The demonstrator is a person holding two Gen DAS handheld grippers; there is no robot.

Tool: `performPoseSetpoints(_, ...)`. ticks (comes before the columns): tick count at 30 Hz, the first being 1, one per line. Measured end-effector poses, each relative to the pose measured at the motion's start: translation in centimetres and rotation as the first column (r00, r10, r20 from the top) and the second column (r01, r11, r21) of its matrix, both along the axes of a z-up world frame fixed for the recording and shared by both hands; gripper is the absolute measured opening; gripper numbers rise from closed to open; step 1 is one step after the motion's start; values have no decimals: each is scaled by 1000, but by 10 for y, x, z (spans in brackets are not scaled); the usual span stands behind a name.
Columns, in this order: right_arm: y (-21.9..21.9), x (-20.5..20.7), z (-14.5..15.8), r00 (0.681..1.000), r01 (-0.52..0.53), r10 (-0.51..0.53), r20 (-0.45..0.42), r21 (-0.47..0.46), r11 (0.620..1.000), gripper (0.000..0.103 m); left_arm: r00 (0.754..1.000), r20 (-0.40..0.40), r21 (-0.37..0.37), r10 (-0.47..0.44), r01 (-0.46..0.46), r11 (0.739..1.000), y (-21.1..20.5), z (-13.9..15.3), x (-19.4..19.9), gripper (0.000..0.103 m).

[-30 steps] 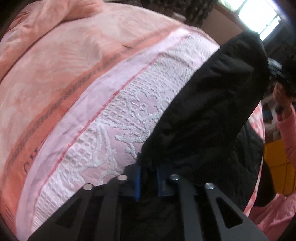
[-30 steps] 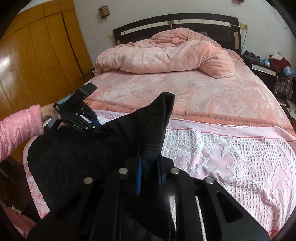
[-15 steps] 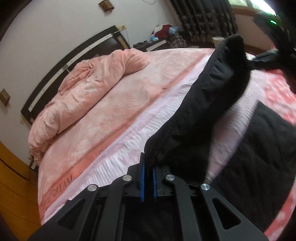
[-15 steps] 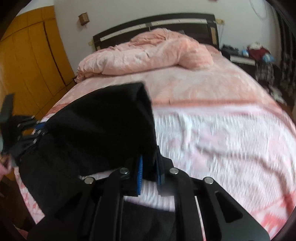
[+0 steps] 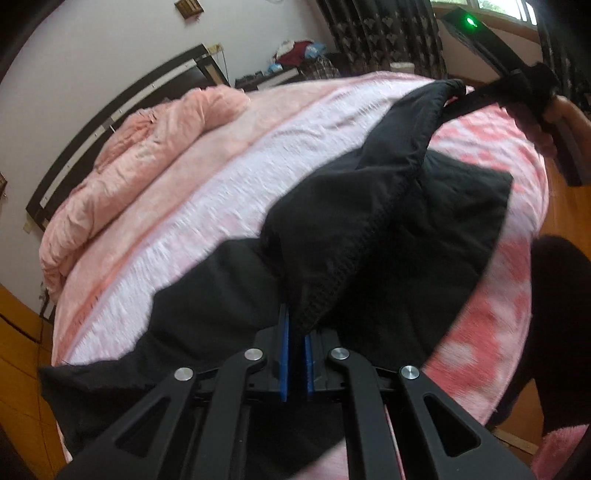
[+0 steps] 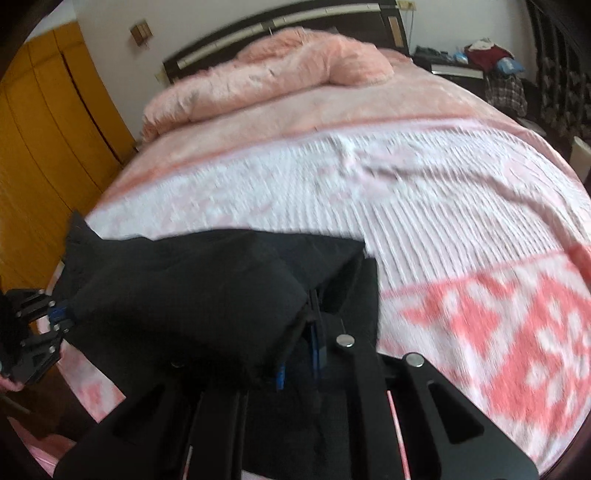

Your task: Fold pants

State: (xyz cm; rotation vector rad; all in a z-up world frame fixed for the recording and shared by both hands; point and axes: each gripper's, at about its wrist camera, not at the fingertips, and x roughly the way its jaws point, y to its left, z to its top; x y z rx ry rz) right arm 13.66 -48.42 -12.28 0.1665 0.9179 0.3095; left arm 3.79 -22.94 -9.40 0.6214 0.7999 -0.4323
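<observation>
Black pants [image 5: 369,229] lie on the near part of a pink bed [image 5: 229,177]. My left gripper [image 5: 295,354] is shut on one corner of their lifted edge. My right gripper [image 6: 299,354] is shut on the other corner. The lifted layer hangs stretched between the two grippers above the lower layer of the pants [image 6: 207,288]. The right gripper shows far off in the left wrist view [image 5: 465,98]. The left gripper shows at the left edge of the right wrist view [image 6: 55,314].
A bunched pink duvet [image 6: 273,74] lies at the head of the bed by a dark headboard [image 6: 288,22]. A yellow wooden wardrobe [image 6: 40,122] stands to the left. A cluttered nightstand [image 6: 461,66] and dark curtains [image 5: 380,29] are on the right.
Both grippers have carried the lifted pants edge back toward the near edge of the bed and lower, so it now lies over the lower layer. Both stayed shut.
</observation>
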Motion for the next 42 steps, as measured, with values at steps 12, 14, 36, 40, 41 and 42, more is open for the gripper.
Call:
performPoseSetpoints(12,-7,-36,-26,993,-10,-9,-118,-162,987,34,992,-42,13,121,-121,993,-6,-51,-18,7)
performPoseSetpoints(14,-20,-47,-20,992,27,-45,-119,-149,988,33,990,-46,2,131,-131,991,-8,-52,-22,7)
performPoseSetpoints(36,156,-12,-54,937,-98,117,-328,77,992,33,984,-74,-39,161,-165,986,1,-59,-16,11)
performPoseSetpoints(40,147,-11,-66,924,-30,76,-374,128,991,31,980,-121,-57,156,-164,985,2,-53,-20,34)
performPoseSetpoints(41,148,-10,-67,923,-30,73,-377,121,992,31,977,-150,-89,153,-168,982,6,-47,-22,54)
performPoseSetpoints(42,150,-10,-66,923,-37,75,-377,108,993,31,974,-164,-109,153,-172,979,8,-43,-24,66)
